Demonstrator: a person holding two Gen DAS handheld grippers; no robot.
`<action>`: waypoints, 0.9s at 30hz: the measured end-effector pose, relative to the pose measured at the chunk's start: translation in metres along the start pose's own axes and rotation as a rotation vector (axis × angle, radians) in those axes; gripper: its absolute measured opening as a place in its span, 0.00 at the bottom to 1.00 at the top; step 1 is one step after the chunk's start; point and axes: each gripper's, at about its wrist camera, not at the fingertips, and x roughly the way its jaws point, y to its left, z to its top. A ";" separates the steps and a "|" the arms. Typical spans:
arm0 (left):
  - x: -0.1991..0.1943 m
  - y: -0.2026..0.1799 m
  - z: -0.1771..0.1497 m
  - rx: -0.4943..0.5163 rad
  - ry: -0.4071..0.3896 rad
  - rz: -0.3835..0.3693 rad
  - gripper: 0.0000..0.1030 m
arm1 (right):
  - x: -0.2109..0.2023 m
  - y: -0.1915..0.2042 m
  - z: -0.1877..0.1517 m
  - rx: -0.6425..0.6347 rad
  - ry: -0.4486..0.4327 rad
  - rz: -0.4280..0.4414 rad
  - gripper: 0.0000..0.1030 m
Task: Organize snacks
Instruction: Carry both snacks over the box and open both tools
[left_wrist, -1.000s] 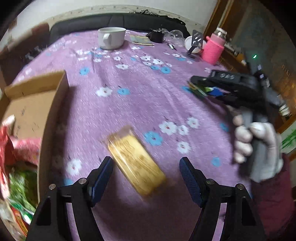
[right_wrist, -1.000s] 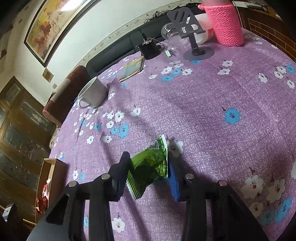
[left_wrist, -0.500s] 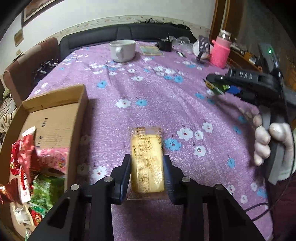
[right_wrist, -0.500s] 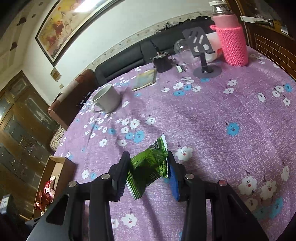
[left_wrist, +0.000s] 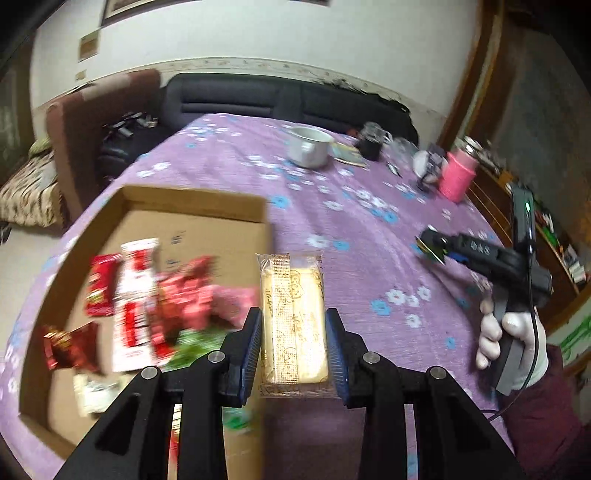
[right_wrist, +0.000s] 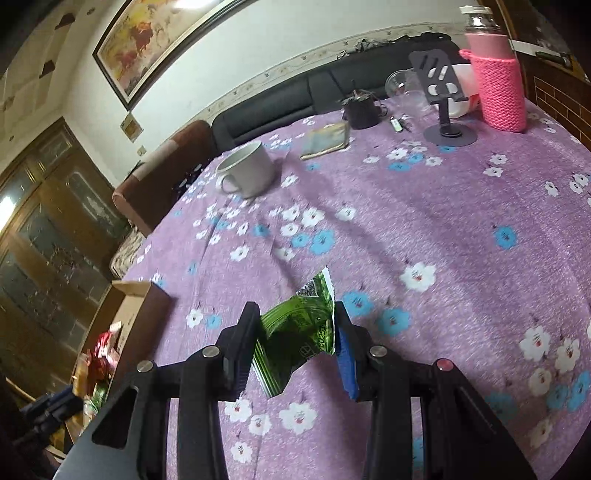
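1. Far left, the cardboard box (left_wrist: 192, 221) sits at the edge of the purple flowered table (left_wrist: 362, 236). It already holds a loose heap of red and white snack packets (left_wrist: 136, 295), with a bit of green among them.

2. Just beside the box's right wall, the left gripper (left_wrist: 293, 343) is clamped on a yellow cake bar (left_wrist: 293, 310) in clear wrap, blue pads pressing its two long sides near the lower end. The bar hangs above the table at the box's edge. I'd judge it light and soft: it should dent if squeezed hard, and the film looks slippery, so a gentle grip across the broad middle suits it.

3. Further right, the right gripper (right_wrist: 295, 350), carried by a gloved hand (left_wrist: 513, 339), is closed on a green snack packet (right_wrist: 299, 332). The packet is crumpled and tilted between the jaws, its serrated top corner sticking up, clear of the cloth. It looks nearly weightless, floppy and crinkly; holding the filled body rather than the sealed edge seems safer.

4. Beyond them stand a white mug (right_wrist: 247, 173) and a pink-sleeved bottle (right_wrist: 498, 85), well apart from the snacks.
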 end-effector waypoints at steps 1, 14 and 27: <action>-0.004 0.010 -0.002 -0.017 -0.004 0.007 0.35 | -0.001 0.006 -0.002 -0.008 0.003 0.001 0.37; -0.029 0.112 -0.027 -0.211 -0.047 0.061 0.35 | 0.007 0.168 -0.035 -0.281 0.115 0.175 0.37; -0.023 0.143 -0.037 -0.254 -0.038 0.034 0.35 | 0.062 0.267 -0.075 -0.446 0.292 0.218 0.37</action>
